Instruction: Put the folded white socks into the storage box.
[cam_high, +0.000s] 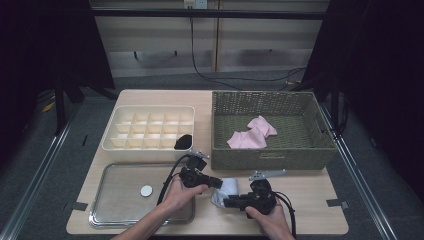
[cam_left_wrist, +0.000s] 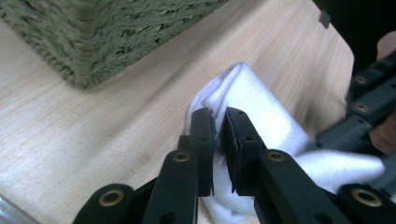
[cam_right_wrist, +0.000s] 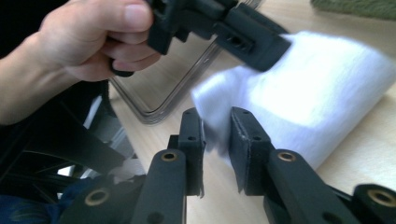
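Note:
A white folded cloth (cam_high: 228, 189) lies on the wooden table (cam_high: 310, 200) just in front of the basket. My left gripper (cam_high: 220, 182) comes at it from the left. In the left gripper view the jaws of this gripper (cam_left_wrist: 219, 116) stand nearly together with the cloth (cam_left_wrist: 254, 93) pinched between them. My right gripper (cam_high: 226, 202) reaches the cloth's near-left edge from the right. In the right gripper view its tips (cam_right_wrist: 215, 122) stand a narrow gap apart with the cloth's (cam_right_wrist: 322, 88) edge between them, and the left gripper (cam_right_wrist: 273, 49) presses into the cloth's top.
A green wicker basket (cam_high: 265, 156) at the back right holds a pink cloth (cam_high: 252, 134). A white compartment organizer (cam_high: 150, 108) at the back left has a black item (cam_high: 183, 142) in one corner cell. A metal tray (cam_high: 100, 220) with a small white disc (cam_high: 146, 190) lies front left.

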